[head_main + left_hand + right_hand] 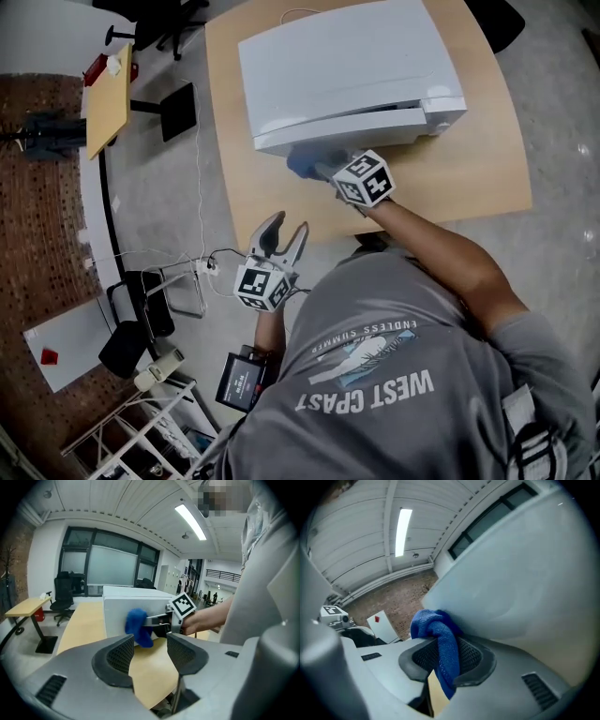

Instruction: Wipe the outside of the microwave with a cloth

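1. Now the right gripper (446, 660) grasps the blue cloth (435, 626), which lies against the microwave (525, 583) just ahead of its jaws.
2. Press lightly and sweep sideways.
3. The left gripper (149, 654) is released and empty; it should stay behind.

- The left gripper (286, 227), centre-left in the head view, hangs with its jaws apart and nothing between them.
- The right gripper (321, 170), upper centre on an outstretched forearm (441, 248), has its jaws clamped on a blue cloth (440, 639); the tips seem blurred.
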The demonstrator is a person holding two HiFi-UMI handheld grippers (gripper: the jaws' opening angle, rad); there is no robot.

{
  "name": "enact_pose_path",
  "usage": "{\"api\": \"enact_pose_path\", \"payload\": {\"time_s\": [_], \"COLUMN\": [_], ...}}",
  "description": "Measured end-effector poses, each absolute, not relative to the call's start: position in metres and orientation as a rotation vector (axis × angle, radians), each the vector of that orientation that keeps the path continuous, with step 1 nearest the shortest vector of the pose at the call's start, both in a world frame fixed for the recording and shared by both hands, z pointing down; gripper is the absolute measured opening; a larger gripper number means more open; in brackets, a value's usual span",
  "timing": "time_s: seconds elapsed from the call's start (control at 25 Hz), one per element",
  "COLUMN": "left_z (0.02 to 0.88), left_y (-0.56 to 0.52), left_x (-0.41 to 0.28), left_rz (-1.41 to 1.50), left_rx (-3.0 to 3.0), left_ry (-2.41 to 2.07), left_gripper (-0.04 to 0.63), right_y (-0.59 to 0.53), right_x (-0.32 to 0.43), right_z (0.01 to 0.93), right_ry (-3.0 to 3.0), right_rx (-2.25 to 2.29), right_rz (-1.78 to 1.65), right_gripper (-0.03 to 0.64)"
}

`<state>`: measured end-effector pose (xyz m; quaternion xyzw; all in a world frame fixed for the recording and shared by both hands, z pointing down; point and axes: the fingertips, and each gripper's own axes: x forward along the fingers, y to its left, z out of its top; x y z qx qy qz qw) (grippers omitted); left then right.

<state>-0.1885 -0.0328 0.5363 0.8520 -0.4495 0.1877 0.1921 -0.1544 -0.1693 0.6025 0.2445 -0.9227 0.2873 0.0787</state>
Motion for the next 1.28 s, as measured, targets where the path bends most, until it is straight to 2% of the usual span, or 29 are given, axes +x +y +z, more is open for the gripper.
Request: {"api": "enact_pose_path", "payload": {"time_s": [0.2,0.32,0.44,0.72,0.84,0.96,1.2,1.28], "left_z": [0.546,0.551,0.553,0.548,0.548,0.552,0.556,0.558], "left_y": [-0.048,-0.052,-0.052,-0.046,-0.043,-0.045,-0.059,-0.063], "left_x": [-0.167,-0.154,-0.149,-0.168,-0.177,-0.177,-0.157,-0.154], "left_rz": [0.511,0.511,0.516,0.549,0.551,0.548,0.511,0.500], "left_rx": [2.444,2.463,2.471,2.454,2.442,2.447,2.510,2.523], "left_ry": [-1.140,-1.082,-1.056,-1.106,-1.130,-1.113,-1.006,-0.978], "left_gripper": [0.236,0.236,0.236,0.236,0.236,0.236,0.236,0.236], "right_y": [-0.178,-0.175,-0.172,-0.178,-0.172,-0.173,-0.175,-0.173], "right_x": [0.044,0.114,0.093,-0.143,-0.180,-0.139,0.051,0.094], "right_z": [0.640,0.645,0.649,0.599,0.587,0.593,0.598,0.595], "right_ry": [-2.536,-2.419,-2.412,-2.646,-2.585,-2.526,-2.490,-2.445], "right_rx": [1.191,1.422,1.433,0.890,0.778,0.869,1.454,1.654], "right_rz": [0.972,1.047,1.196,1.634,1.948,2.120,2.118,2.101], "right_gripper": [0.092,0.091,0.091,0.091,0.091,0.091,0.091,0.091]}}
